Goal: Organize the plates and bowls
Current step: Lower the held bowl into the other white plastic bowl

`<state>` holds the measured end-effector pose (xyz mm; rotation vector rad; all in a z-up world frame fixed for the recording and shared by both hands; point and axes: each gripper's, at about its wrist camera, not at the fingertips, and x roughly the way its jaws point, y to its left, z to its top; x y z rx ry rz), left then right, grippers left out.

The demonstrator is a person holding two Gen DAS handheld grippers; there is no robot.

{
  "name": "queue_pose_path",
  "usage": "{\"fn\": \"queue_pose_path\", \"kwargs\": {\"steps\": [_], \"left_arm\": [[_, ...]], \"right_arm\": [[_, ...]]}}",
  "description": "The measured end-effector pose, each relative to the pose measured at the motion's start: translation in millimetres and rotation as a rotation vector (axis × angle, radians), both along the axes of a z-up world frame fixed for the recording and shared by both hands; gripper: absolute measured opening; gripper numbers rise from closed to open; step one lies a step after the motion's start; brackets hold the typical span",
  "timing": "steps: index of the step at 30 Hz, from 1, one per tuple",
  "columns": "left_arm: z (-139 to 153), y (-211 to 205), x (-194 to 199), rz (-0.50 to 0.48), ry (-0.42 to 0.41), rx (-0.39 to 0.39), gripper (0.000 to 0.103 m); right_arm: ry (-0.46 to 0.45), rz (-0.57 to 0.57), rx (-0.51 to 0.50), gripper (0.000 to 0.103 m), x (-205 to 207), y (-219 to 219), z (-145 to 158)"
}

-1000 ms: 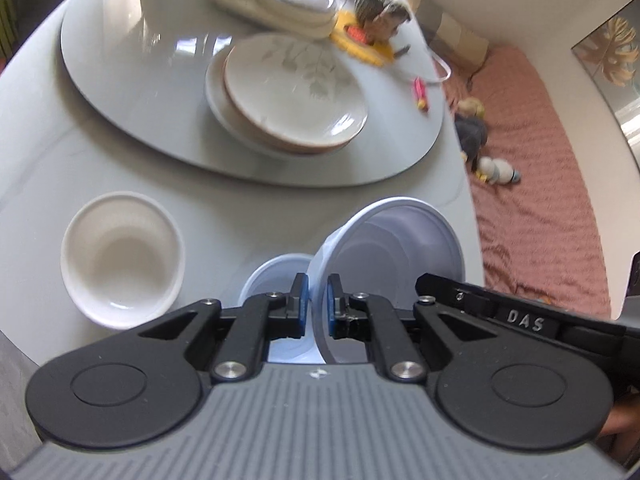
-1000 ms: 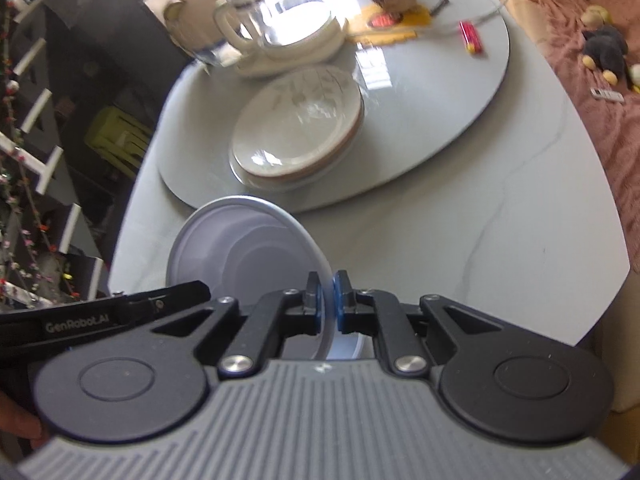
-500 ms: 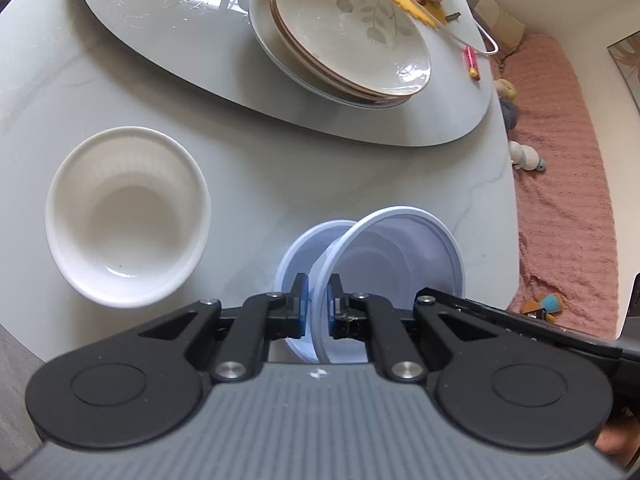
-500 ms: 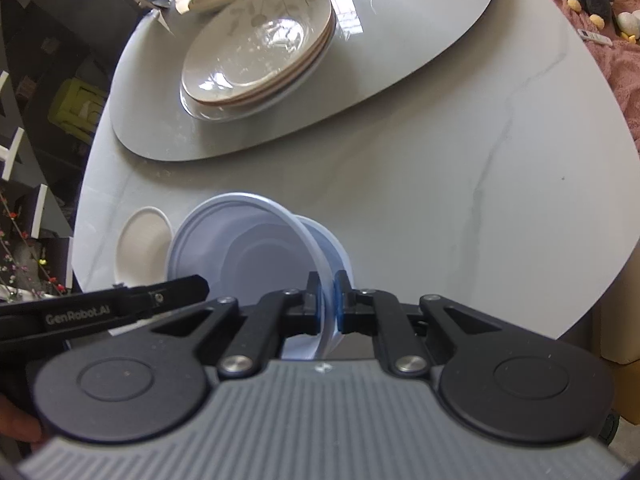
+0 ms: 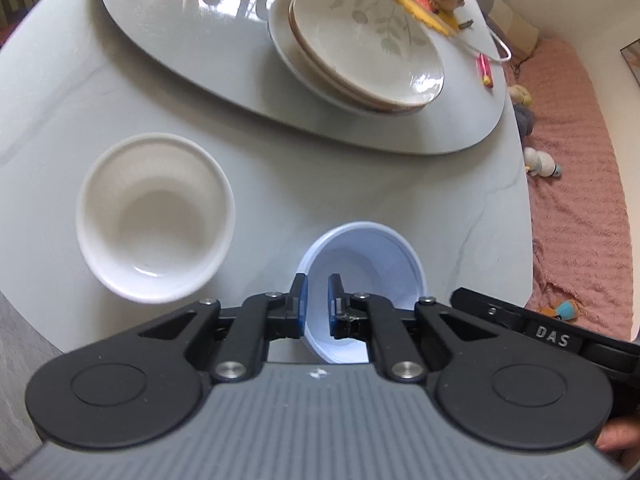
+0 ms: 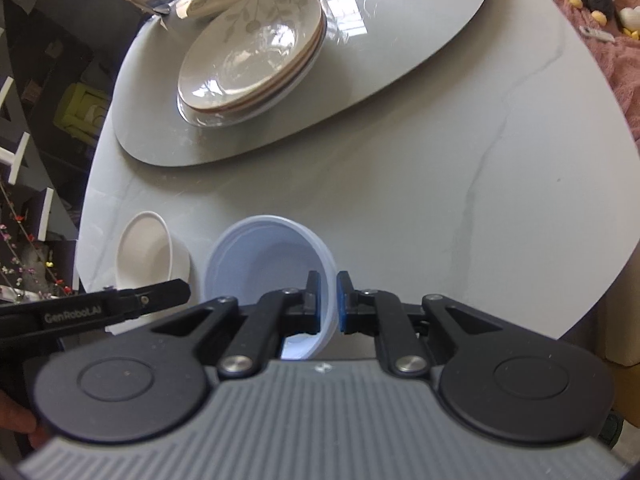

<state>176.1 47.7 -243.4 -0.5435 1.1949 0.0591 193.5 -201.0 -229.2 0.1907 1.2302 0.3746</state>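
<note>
1. The white bowl (image 5: 154, 216) stands upright on the surface (image 5: 48, 120), at the far left of the working area. It is near the held bowl and apart from it, with a strip of bare surface between the two

2. The left gripper (image 5: 317, 304) points steeply down. Its pads are close together and clamp the left rim wall of the pale blue bowl (image 5: 360, 264), one pad outside and one inside

3. The pale blue bowl sits mouth up, low over or on the surface, directly ahead of both grippers. It is round, so it has no long axis. The line that matters runs left to right between the two grip points. The right wrist view shows doubled rim lines on its left side, so it is probably seated in a second bowl of the same kind

4. The right gripper (image 6: 329, 300) is clamped likewise on the opposite, right rim wall

5. Judgement: the coming move is a release, and each gripper must withdraw upward along the rim wall without tipping the bowl

6. Clearances: open surface lies to the right as far as the curved edge. The stack of plates (image 5: 360, 44) on the turntable (image 5: 180, 40) lies well beyond
</note>
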Motion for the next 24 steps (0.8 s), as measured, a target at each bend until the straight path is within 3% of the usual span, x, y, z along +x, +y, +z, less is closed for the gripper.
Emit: {"fn": "queue_pose_path", "kwargs": {"steps": [6, 13, 16, 24], "left_arm": [[46.1, 7.7, -10.0, -0.010, -0.092, 0.023, 0.010], [120.9, 6.4, -27.1, -0.030, -0.231, 0.025, 0.010], [149.1, -0.8, -39.6, -0.062, -0.290, 0.062, 0.010], [170.5, -12.0, -69.7, -0.084, -0.325, 0.134, 0.010]], "right_arm": [[-0.107, 0.032, 0.029, 0.012, -12.0, -4.5, 36.6], [-0.236, 0.045, 0.067, 0.012, -30.5, -2.0, 103.4], [-0.279, 0.045, 0.085, 0.012, -38.2, -0.7, 123.8], [-0.375, 0.082, 0.072, 0.012, -59.5, 8.3, 146.7]]}}
